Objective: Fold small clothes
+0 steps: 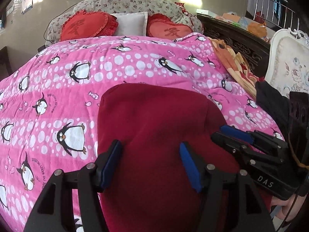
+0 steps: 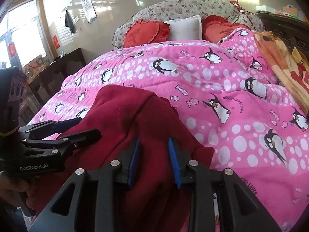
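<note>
A dark red fleece garment (image 1: 154, 127) lies in a folded heap on the pink penguin blanket (image 1: 58, 89); it also shows in the right wrist view (image 2: 135, 116). My left gripper (image 1: 148, 147) is open, its blue-padded fingers spread just above the garment's near part. My right gripper (image 2: 153, 145) is open over the garment's right side, with cloth between and under its fingers. The right gripper shows in the left wrist view (image 1: 226, 130) at the garment's right edge. The left gripper shows in the right wrist view (image 2: 90, 126) at the left.
Two red heart cushions (image 1: 87, 27) and a white pillow (image 1: 131, 24) lie at the head of the bed. An orange blanket (image 1: 231, 58) and a dark carved bed frame (image 1: 241, 40) are at the right. A white chair (image 1: 289, 63) stands far right. A dark side table (image 2: 58, 71) stands left.
</note>
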